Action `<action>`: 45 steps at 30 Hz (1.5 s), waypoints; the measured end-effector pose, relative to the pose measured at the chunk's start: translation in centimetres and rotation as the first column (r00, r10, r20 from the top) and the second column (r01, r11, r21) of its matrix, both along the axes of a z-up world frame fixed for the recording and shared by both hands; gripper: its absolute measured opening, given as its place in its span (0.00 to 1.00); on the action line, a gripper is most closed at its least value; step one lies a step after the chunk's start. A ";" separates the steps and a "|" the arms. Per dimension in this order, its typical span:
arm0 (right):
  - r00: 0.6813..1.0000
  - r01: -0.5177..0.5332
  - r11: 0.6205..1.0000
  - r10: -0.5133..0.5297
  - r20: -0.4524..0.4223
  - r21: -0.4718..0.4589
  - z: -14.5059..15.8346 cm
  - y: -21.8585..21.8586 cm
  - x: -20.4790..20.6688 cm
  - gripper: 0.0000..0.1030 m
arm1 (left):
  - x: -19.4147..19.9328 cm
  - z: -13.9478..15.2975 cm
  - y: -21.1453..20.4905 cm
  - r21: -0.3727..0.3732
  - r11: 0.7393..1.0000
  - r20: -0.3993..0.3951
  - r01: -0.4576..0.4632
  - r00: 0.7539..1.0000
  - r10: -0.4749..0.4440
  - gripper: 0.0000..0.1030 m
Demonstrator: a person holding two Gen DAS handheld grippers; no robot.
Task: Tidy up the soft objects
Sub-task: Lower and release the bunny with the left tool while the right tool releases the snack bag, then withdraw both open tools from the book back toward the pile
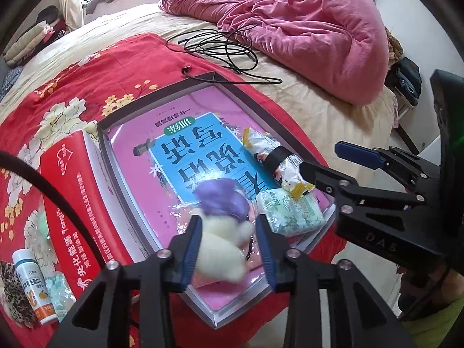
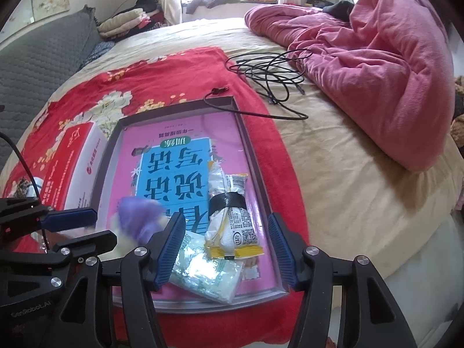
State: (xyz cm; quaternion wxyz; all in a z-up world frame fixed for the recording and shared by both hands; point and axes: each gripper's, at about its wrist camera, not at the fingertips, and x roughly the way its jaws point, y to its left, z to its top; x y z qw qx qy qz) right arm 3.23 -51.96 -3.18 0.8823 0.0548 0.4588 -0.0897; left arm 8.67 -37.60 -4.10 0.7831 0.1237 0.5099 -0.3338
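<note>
A purple and cream plush toy (image 1: 223,226) in clear wrap lies blurred between the fingers of my left gripper (image 1: 229,246), which is open around it, over the near end of a grey shallow box (image 1: 116,179). The box holds a pink and blue book (image 1: 179,156), a taped snack packet bundle (image 1: 278,159) and a green tissue pack (image 1: 290,211). My right gripper (image 2: 226,249) is open and empty above the tissue pack (image 2: 206,272) and the snack bundle (image 2: 229,214). The toy (image 2: 139,220) and the left gripper (image 2: 87,226) show at the left of the right wrist view.
The box sits on a red floral cloth (image 1: 95,66) on a bed. A red tissue box (image 1: 72,197) lies left of it, with a white bottle (image 1: 32,284) and another small pack (image 1: 59,293). A black cable (image 1: 223,49) and pink quilt (image 1: 313,29) lie beyond.
</note>
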 end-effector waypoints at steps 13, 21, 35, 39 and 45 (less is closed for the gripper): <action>0.998 0.057 0.998 -0.057 0.038 0.008 1.8 -0.2 -1.5 0.67 | -0.4 1.9 0.9 -0.015 1.000 0.044 -0.010 0.999 0.011 0.59; 0.996 0.071 0.997 -0.070 0.061 -0.012 3.2 0.7 -2.0 0.70 | -0.8 3.3 2.5 -0.037 0.999 0.056 -0.037 0.998 0.039 0.75; 0.990 0.112 0.992 -0.106 0.089 -0.061 5.5 2.7 -2.2 0.73 | -1.4 6.1 6.8 -0.074 0.993 0.087 -0.087 0.992 0.094 0.79; 0.990 0.108 0.992 -0.101 0.102 -0.065 6.3 3.8 -2.1 0.74 | -1.4 6.7 8.6 -0.090 0.990 0.089 -0.109 0.989 0.117 0.79; 0.989 0.079 0.994 -0.069 0.130 -0.077 7.6 6.0 -1.7 0.75 | -1.2 7.5 11.4 -0.103 0.984 0.096 -0.143 0.984 0.152 0.79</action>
